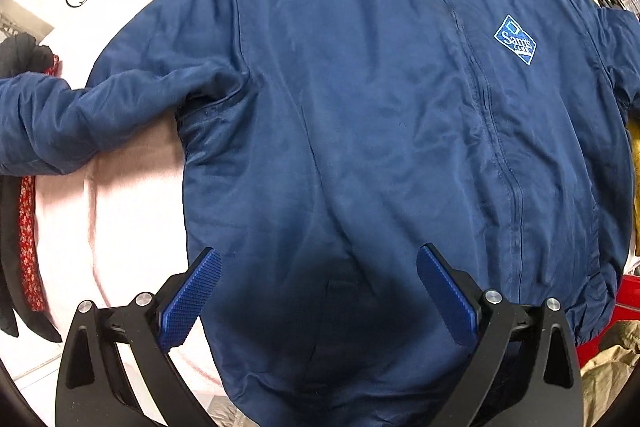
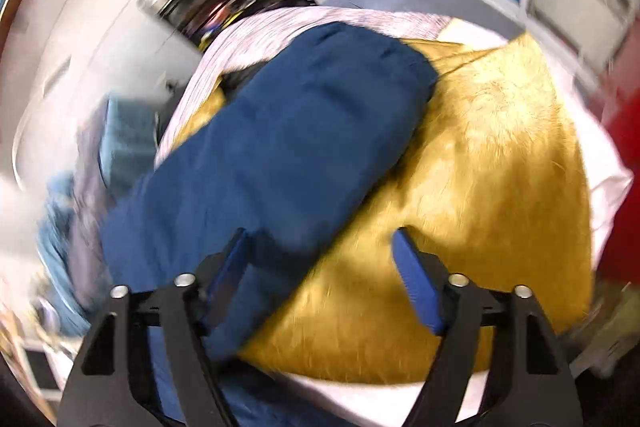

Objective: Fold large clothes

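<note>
While the navy jacket [image 1: 360, 131] lies spread front-up on the pink sheet [image 1: 120, 227], both the left hand-held gripper [image 1: 318, 291] and the right hand-held gripper [image 2: 320, 267] gape wide, holding nothing; its sleeve [image 2: 280, 155] drapes over a mustard garment [image 2: 500, 167], which a careless pinch might drag along.

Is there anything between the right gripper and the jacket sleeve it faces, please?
Nothing visible: the right gripper is open directly over the navy sleeve, which lies across a mustard garment.
</note>
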`<control>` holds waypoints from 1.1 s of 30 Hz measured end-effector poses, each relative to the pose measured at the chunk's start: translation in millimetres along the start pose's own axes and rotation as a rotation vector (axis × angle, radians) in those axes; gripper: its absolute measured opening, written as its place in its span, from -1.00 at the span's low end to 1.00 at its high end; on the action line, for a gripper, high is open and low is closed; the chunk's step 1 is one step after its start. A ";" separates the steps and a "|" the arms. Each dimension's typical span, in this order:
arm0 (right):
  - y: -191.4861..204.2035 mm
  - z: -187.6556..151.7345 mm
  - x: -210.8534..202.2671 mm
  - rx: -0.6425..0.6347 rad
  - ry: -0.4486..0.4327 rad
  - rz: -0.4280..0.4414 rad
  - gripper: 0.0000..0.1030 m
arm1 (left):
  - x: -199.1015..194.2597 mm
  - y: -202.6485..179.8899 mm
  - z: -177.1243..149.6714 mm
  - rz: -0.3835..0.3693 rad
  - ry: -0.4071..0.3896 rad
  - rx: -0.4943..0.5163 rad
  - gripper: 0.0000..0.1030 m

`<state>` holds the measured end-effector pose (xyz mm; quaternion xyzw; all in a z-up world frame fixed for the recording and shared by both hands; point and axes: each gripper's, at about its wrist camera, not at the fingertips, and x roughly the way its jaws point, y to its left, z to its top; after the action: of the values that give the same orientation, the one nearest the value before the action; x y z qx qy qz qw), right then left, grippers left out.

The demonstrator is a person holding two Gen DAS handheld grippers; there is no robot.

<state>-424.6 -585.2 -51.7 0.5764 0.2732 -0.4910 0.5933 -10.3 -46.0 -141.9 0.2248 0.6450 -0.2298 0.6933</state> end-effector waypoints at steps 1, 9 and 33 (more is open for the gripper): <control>-5.6 7.9 7.2 0.040 0.008 0.024 0.35 | -2.7 0.5 -0.2 0.001 -0.001 0.003 0.87; -8.3 31.5 35.7 0.101 -0.009 0.039 0.19 | -1.4 -9.3 4.4 0.016 -0.008 0.014 0.87; 232.2 -30.9 -97.8 -0.578 -0.300 0.123 -0.80 | -15.6 37.8 -19.6 -0.002 -0.112 -0.153 0.86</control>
<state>-244.8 -563.7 126.2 0.3209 0.2754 -0.4358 0.7946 -3.8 -3.7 -127.1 0.1576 0.6211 -0.1928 0.7431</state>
